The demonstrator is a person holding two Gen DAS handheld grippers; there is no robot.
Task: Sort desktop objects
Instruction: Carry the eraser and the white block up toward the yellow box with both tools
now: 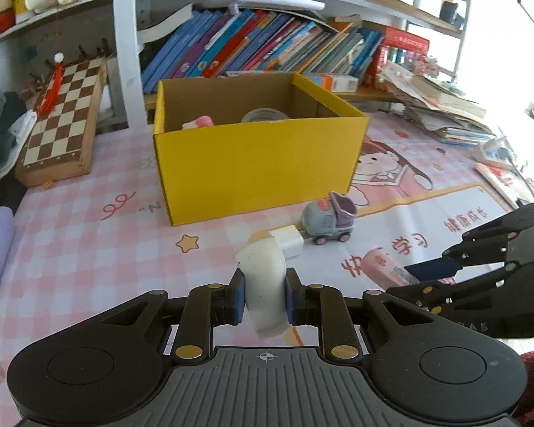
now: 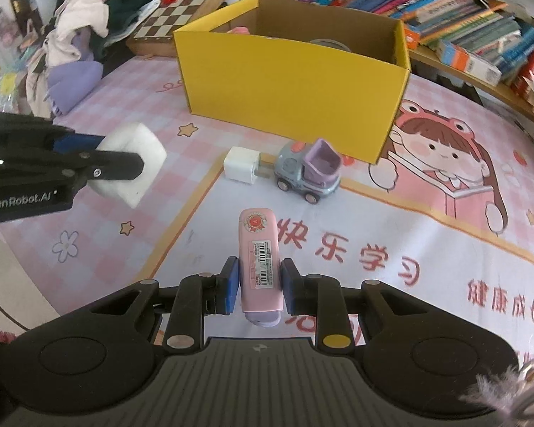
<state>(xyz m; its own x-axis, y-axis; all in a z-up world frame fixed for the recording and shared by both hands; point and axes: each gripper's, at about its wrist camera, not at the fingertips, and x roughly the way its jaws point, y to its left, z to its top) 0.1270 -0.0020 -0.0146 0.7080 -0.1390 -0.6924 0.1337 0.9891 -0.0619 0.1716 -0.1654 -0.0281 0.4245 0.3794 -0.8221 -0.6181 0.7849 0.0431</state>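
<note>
Left-wrist view: a white foam-like block [image 1: 263, 284] sits clamped between the blue pads of the left gripper [image 1: 265, 295], carried above the pink checked desk mat [image 1: 89, 249] and short of the yellow cardboard box [image 1: 256, 163]. Right-wrist view: the right gripper [image 2: 260, 286] is closed on a pink tube-shaped case [image 2: 259, 259] bearing a barcode label, its far end pointing toward the box [image 2: 292, 85].

Both tools are loaded, so the step in hand appears to be the carry to the box, where a pink item [image 1: 198, 122] and a round greyish object [image 1: 265, 115] already lie inside. Still on the mat, just in front of the box's near wall, are a white charger plug [image 2: 240, 165] and a grey-and-purple toy truck [image 2: 308, 172], almost touching each other.

The next move likely calls for lifting each load over the near wall, clear of the rim, before the jaws part, one gripper at a time so the two do not crowd the opening. A chessboard case [image 1: 62, 121] leans at the left, books [image 1: 260, 46] line the shelf behind.
</note>
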